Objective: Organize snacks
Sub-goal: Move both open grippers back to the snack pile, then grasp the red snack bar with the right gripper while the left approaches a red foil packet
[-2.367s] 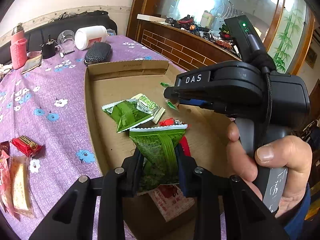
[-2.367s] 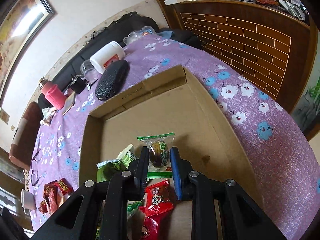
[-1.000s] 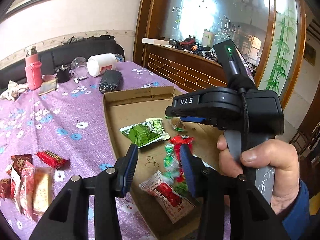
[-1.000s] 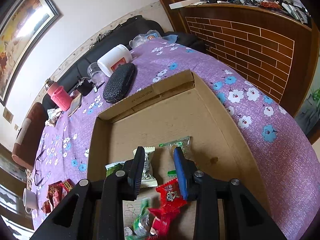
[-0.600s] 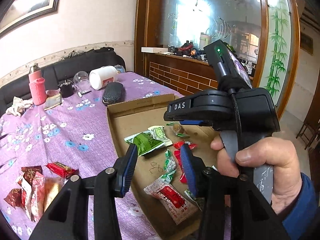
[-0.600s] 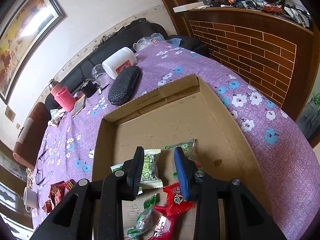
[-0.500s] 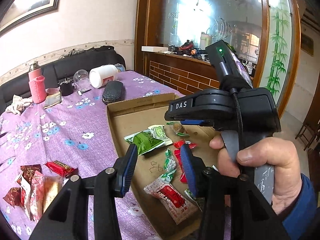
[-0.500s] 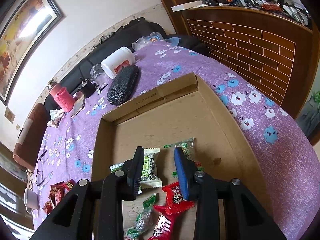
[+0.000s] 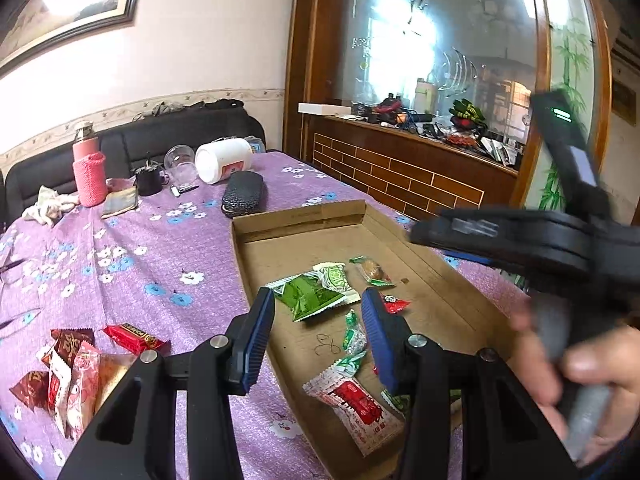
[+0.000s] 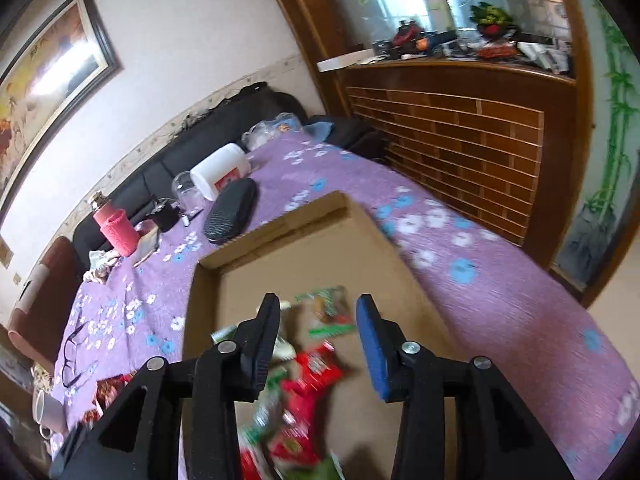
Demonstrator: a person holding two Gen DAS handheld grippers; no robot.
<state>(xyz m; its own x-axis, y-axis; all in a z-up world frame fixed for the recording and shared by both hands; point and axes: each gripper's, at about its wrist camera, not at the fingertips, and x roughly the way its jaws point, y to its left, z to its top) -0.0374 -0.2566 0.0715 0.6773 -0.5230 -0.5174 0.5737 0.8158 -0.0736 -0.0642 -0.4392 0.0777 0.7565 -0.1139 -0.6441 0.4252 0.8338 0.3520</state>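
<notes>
Both grippers, left (image 9: 318, 318) and right (image 10: 318, 330), gape empty above cardboard tray (image 9: 448, 300); green packet (image 9: 310, 296) inside tray; red packets (image 9: 80, 364) left of tray.

Bright window glare, motion blur, fisheye warping

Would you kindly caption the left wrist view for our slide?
Open left tongs hover over a cardboard tray of snacks; more packets wait on the purple tablecloth.
</notes>
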